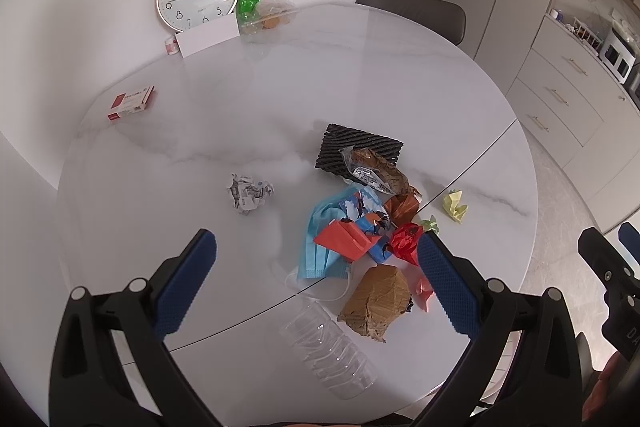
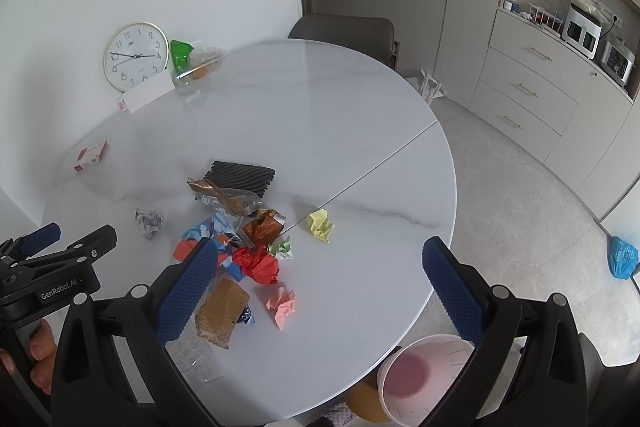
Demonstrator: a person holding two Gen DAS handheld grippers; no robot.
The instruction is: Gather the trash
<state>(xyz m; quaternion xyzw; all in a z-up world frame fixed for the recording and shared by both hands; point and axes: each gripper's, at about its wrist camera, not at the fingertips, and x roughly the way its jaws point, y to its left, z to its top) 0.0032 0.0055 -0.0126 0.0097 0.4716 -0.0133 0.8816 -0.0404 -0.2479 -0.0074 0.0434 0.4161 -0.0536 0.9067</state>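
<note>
Round white marble surface (image 1: 360, 75) carries the trash heap near its front edge. Both claws hover above that edge, angled down at the heap, neither touching anything. Left claw (image 1: 316, 281) has its fingers spread wide, nothing between them; the blue face mask (image 1: 324, 247) and brown crumpled paper (image 1: 376, 303) show in the gap. Right claw (image 2: 320, 287) is also spread wide and empty, with the pink paper wad (image 2: 282, 303) and red wrapper (image 2: 258, 263) between its fingers in view. A pink bin (image 2: 420, 375) sits below the surface edge, under the right claw. In the heap: black ribbed foam pad (image 1: 356, 149) at the back, clear plastic bottle (image 1: 332, 351) lying at the front, brown snack wrapper (image 1: 380, 171) on the pad. Set apart: grey paper ball (image 1: 248, 191) to the left, yellow paper wad (image 1: 454, 207) to the right.
</note>
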